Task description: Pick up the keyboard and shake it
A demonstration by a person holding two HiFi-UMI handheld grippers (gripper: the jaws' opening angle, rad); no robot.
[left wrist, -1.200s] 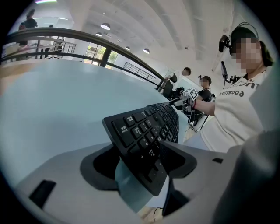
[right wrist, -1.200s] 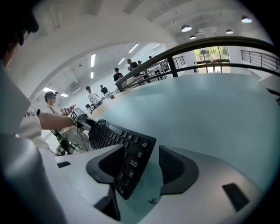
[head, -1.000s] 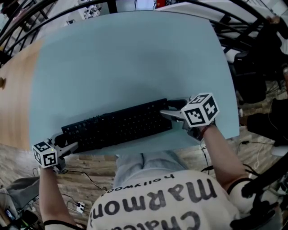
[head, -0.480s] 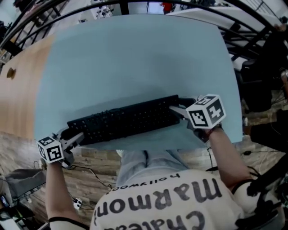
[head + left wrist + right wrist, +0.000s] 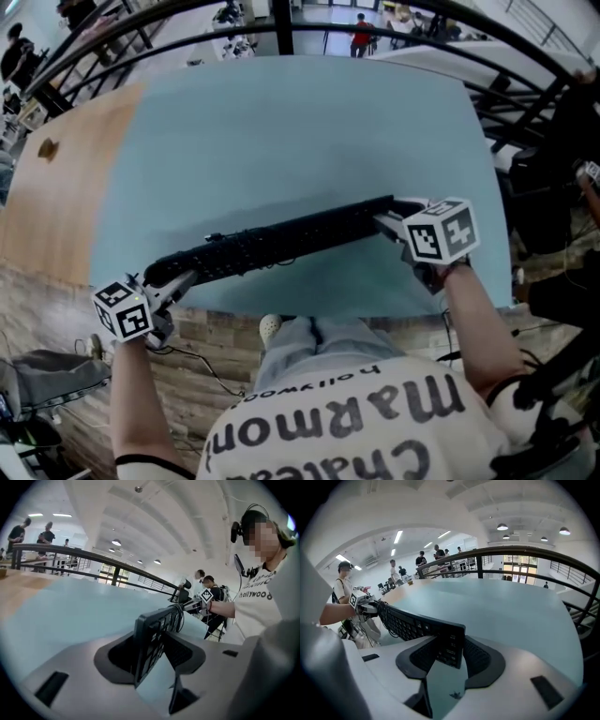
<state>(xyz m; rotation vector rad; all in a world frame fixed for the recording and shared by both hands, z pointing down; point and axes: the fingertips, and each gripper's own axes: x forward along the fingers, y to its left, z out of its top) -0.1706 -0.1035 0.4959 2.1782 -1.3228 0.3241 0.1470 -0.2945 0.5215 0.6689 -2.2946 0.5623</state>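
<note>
A black keyboard (image 5: 272,246) was held above the blue bench (image 5: 300,131), its ends pinched by the left tool (image 5: 178,281) and right tool (image 5: 392,221), whose jaws had just been closing. So narrowly gripped, it could be shaken loose.

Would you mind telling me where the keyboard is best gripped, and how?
By its short ends, one from each side: the keyboard is long and thin, so end grips should balance it. Left gripper and right gripper jaws have just been closing there.

long black plastic keyboard (image 5: 281,242), lifted above pale blue table (image 5: 281,141), tipped on edge, keys facing near side, clamped at both ends
</note>
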